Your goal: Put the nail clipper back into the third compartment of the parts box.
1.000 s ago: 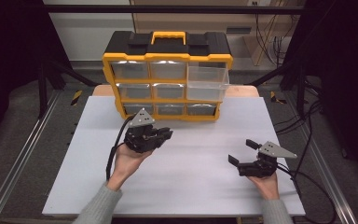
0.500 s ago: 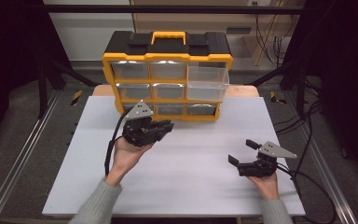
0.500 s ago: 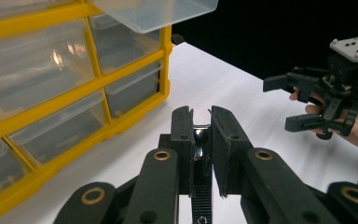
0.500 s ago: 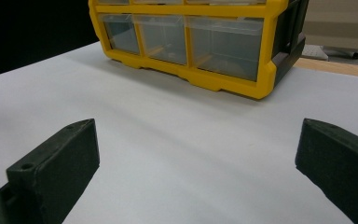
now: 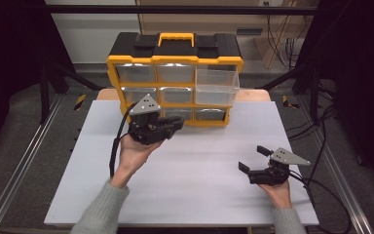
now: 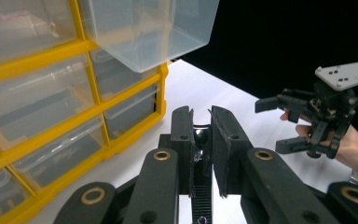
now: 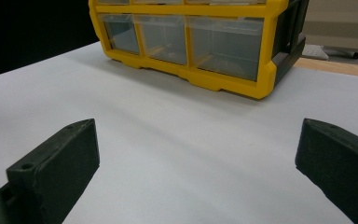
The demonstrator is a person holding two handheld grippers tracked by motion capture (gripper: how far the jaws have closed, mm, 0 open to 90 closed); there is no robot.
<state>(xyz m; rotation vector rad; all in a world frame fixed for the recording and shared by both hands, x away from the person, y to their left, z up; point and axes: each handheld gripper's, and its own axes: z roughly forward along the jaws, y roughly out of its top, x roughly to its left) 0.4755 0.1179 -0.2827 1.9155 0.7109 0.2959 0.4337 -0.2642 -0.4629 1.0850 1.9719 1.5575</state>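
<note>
A yellow and black drawer organizer stands at the back of the white table. Its clear upper-right drawer is pulled out and looks empty. My left gripper hovers just in front of the bottom drawers, pointing right. In the left gripper view the pulled-out drawer hangs above the left gripper, whose jaws are shut on a small dark shiny object. My right gripper rests low at the front right, open and empty; the right gripper faces the organizer.
Black frame rails run along both sides of the table. Cables trail off the right edge. Bare white tabletop lies between the two grippers.
My left gripper has moved forward and slightly up, from mid-table to just in front of the organizer's bottom drawers. The right gripper has stayed put.
</note>
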